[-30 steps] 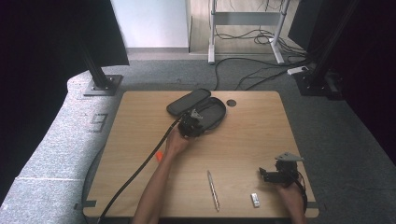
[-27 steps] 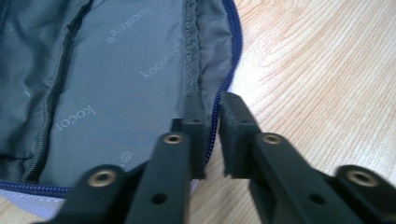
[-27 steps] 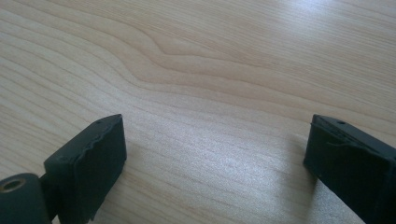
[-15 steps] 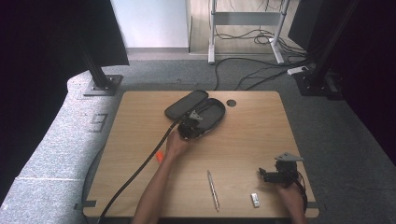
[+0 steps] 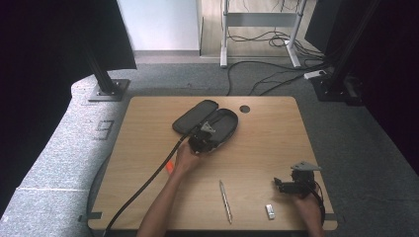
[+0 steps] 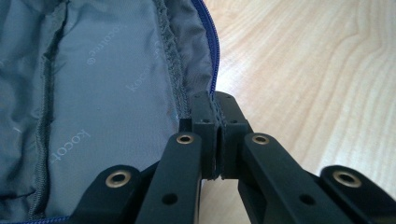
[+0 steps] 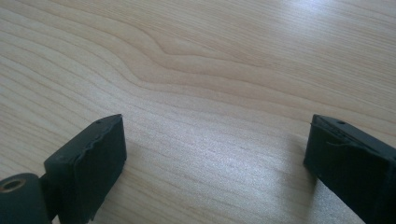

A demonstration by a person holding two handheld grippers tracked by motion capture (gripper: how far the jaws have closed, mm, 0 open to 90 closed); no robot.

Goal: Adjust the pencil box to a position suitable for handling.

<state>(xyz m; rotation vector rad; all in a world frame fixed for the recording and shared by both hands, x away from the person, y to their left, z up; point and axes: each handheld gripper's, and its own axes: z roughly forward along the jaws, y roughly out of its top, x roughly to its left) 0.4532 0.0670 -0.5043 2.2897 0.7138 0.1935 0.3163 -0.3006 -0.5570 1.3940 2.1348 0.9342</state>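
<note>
Centre of the high view, the open pencil case lies on the table. The left gripper pinches its fabric rim: soft, light, floppy, best held at the stiffer zipper edge. The right gripper idles lower right, jaws spread.

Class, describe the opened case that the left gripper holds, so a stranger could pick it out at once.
On the wooden table, look toward the far edge near the middle. The dark oval case lies unzipped there, its lid folded to the left, the left gripper pinching its rim. Unlike the slim pen, it is broad, with grey lining.
</note>
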